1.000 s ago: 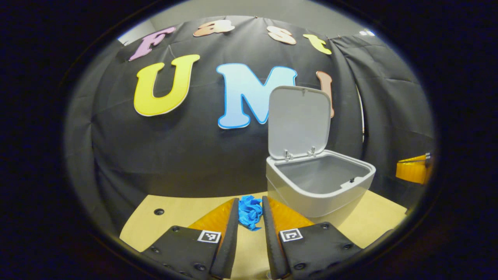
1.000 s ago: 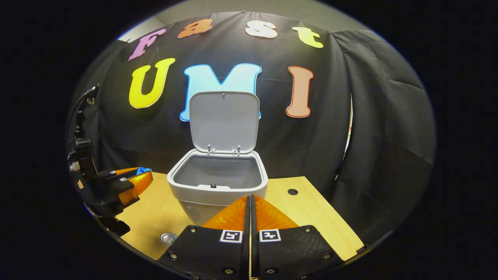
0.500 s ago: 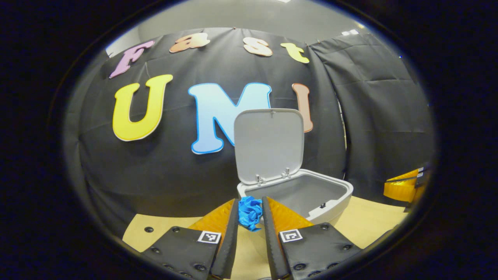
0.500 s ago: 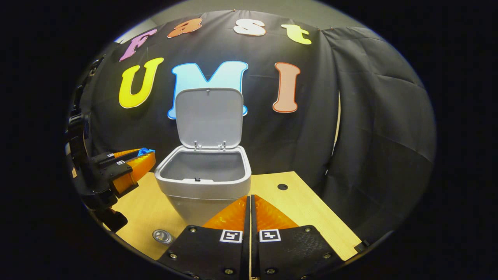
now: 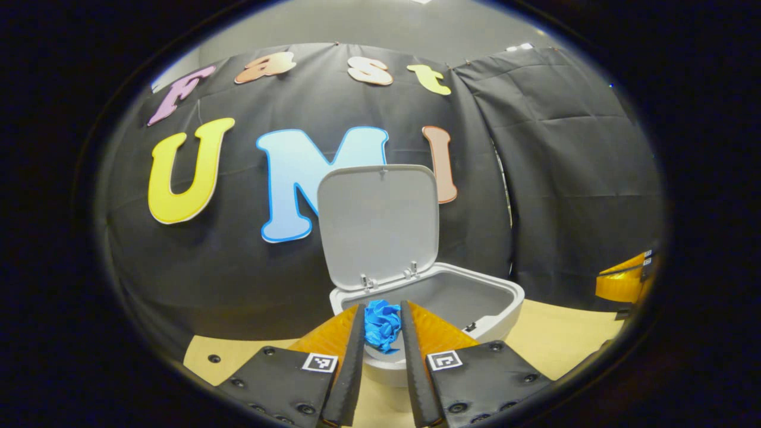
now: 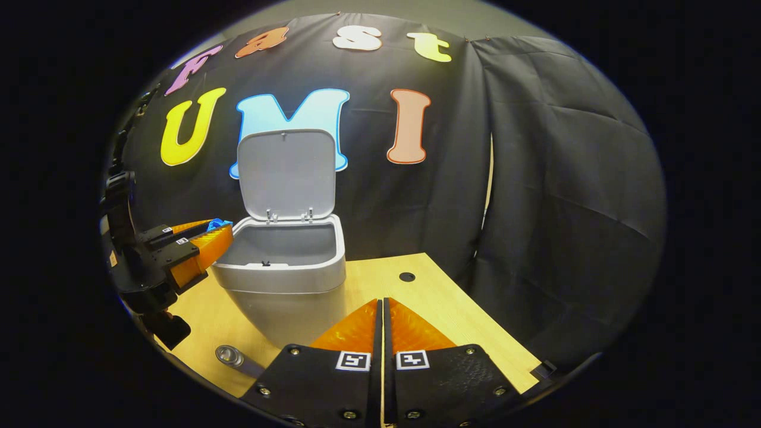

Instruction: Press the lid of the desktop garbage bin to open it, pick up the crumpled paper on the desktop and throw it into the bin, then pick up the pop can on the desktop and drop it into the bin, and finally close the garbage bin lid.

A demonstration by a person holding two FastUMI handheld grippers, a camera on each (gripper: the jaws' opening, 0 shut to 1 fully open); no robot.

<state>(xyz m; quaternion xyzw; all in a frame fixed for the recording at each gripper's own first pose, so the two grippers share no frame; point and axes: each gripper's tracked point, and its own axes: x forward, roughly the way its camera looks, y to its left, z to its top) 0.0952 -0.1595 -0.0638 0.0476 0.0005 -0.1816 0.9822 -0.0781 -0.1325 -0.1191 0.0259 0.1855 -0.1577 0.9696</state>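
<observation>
Black cloth behind, light wood desktop (image 6: 452,315) below. Bin (image 5: 469,297) stands w/ lid (image 5: 380,223) tipped up against the backdrop, mouth open. Crumpled paper (image 5: 381,324) – a blue wad – is pinched between the fingers of the left gripper (image 5: 381,333), seen at the bin's near-left rim (image 6: 232,235) in the right gripper view. Release is best held until the wad is carried past the rim, over the cavity; then fingers parted fully. Right gripper (image 6: 381,321) is closed on nothing, near the bin front. Pop can (image 6: 229,355) – prob. the metal item by the bin base – is untouched.

Matt plastic bin (image 6: 285,279), wood-grain desktop (image 6: 440,309), crumpled paper (image 5: 381,324).
</observation>
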